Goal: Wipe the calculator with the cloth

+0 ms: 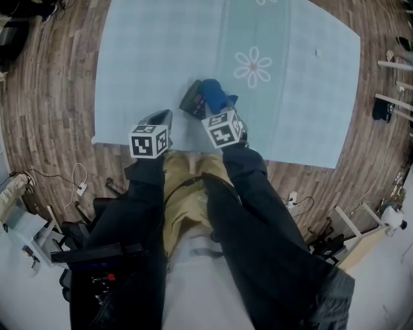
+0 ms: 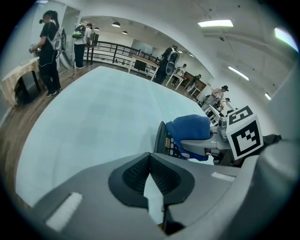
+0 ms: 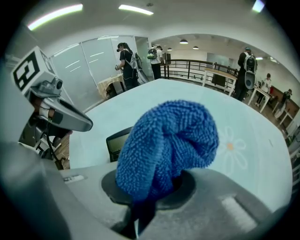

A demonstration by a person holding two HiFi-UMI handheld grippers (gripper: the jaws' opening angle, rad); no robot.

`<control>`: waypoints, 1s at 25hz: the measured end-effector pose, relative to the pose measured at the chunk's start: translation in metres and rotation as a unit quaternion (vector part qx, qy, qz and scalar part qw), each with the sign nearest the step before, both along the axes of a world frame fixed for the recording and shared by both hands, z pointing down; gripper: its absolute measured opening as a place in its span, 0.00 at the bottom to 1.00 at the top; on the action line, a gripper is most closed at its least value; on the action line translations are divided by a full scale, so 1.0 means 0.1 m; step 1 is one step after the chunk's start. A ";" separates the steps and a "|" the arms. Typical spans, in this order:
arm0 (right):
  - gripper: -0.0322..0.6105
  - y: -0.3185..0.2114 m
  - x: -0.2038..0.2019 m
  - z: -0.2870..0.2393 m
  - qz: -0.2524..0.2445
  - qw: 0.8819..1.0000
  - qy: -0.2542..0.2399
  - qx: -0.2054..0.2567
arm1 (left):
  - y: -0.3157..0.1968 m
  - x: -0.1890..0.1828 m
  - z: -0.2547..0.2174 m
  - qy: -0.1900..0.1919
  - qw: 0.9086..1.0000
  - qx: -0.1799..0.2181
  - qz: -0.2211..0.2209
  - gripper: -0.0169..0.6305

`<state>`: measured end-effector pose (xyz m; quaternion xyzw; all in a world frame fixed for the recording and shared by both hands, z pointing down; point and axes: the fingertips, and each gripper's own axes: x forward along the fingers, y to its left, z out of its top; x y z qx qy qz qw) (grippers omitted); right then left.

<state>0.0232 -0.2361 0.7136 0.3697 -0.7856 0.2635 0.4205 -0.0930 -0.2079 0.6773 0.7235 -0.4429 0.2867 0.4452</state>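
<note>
Floor: brown wood planks, loose cables by the table's edge.
Table: wide top under a pale blue cover printed with a white daisy.
Ceiling: white, long strip lights.
Far side: black railing, desks, glass panels.
People: 2 people stand at the edge, others farther off.

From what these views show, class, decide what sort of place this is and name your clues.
Probably a large shared workroom or lab, not a home: strip lights overhead, several people with backpacks at worktables beside a black railing, and cables on the wood floor.
</note>
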 end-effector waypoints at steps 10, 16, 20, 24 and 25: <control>0.14 0.42 -0.33 -0.04 -0.041 0.998 -0.038 -0.013 | 0.09 -0.09 -0.07 0.001 1.000 0.008 -0.014 0.03; 0.14 0.64 -0.51 -0.03 -0.064 0.996 -0.054 -0.019 | 0.17 -0.15 -0.08 0.000 1.000 0.013 -0.013 0.03; 0.14 0.77 -0.59 -0.10 -0.075 0.995 -0.063 -0.019 | 0.22 -0.18 -0.14 -0.002 1.000 0.019 -0.014 0.03; 0.14 0.88 -0.58 -0.22 -0.076 0.994 -0.078 -0.013 | 0.27 -0.20 -0.16 -0.001 1.000 0.026 -0.018 0.03; 0.14 0.87 -0.55 -0.26 -0.070 0.994 -0.084 -0.010 | 0.27 -0.20 -0.16 0.000 0.999 0.027 -0.018 0.03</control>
